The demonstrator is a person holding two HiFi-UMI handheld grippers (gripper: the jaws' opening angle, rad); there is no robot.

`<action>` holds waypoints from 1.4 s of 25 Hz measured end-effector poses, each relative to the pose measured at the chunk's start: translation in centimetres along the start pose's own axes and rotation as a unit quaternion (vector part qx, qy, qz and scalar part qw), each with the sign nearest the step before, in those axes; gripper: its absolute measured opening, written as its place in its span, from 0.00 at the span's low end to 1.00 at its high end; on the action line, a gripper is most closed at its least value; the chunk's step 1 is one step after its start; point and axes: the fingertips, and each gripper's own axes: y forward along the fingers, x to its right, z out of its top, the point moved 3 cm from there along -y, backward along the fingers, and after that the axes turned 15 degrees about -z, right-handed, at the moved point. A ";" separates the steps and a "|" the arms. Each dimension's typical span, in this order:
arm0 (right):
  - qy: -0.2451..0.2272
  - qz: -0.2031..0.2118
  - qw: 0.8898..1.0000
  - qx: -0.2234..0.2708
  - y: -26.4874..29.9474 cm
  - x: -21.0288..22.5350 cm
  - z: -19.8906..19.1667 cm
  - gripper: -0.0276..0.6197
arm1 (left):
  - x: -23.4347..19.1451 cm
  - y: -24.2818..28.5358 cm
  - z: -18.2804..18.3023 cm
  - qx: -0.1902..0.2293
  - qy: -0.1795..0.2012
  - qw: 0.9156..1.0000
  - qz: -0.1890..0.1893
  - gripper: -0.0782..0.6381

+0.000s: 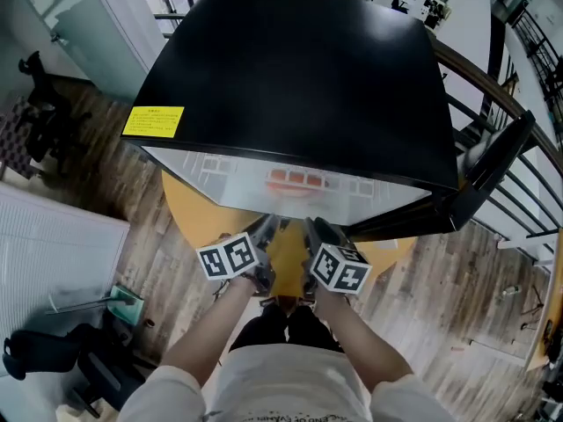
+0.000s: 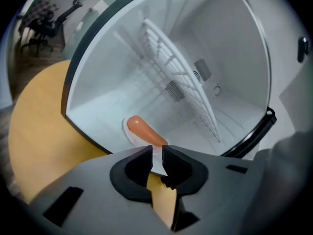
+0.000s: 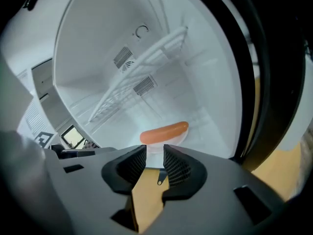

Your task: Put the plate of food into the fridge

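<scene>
A white plate with an orange sausage sits on the floor of the open black fridge. From the head view the food shows just inside the opening. My left gripper reaches in from the front, its jaws nearly together on the plate's near rim. My right gripper is beside it. Its jaws stand apart, with the plate's edge in the gap and the sausage just beyond the tips. Both grippers are side by side at the fridge mouth.
The fridge stands on a round wooden table. Its door hangs open to the right. A white wire shelf crosses the inside above the plate. A railing runs behind, and a chair and bags stand on the floor at left.
</scene>
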 end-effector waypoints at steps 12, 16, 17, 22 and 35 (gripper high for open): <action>-0.162 0.050 0.985 0.028 -10.7 -1.9 0.4 0.09 | 10.9 -5.5 -3.9 -0.054 0.243 0.968 0.018 0.14; -0.168 0.066 0.983 0.027 -13.1 -1.6 -0.5 0.08 | 11.9 -7.2 -6.3 -0.069 0.251 0.965 0.036 0.14; -0.168 0.066 0.983 0.026 -13.6 -1.4 -0.9 0.08 | 12.0 -7.6 -6.8 -0.070 0.251 0.965 0.039 0.14; -0.165 0.077 0.983 0.010 -15.7 -1.3 -2.8 0.08 | 12.7 -9.3 -8.9 -0.066 0.253 0.964 0.055 0.14; -0.176 0.090 0.980 0.011 -16.8 -1.7 -3.8 0.08 | 12.5 -10.4 -9.5 -0.057 0.239 0.966 0.075 0.14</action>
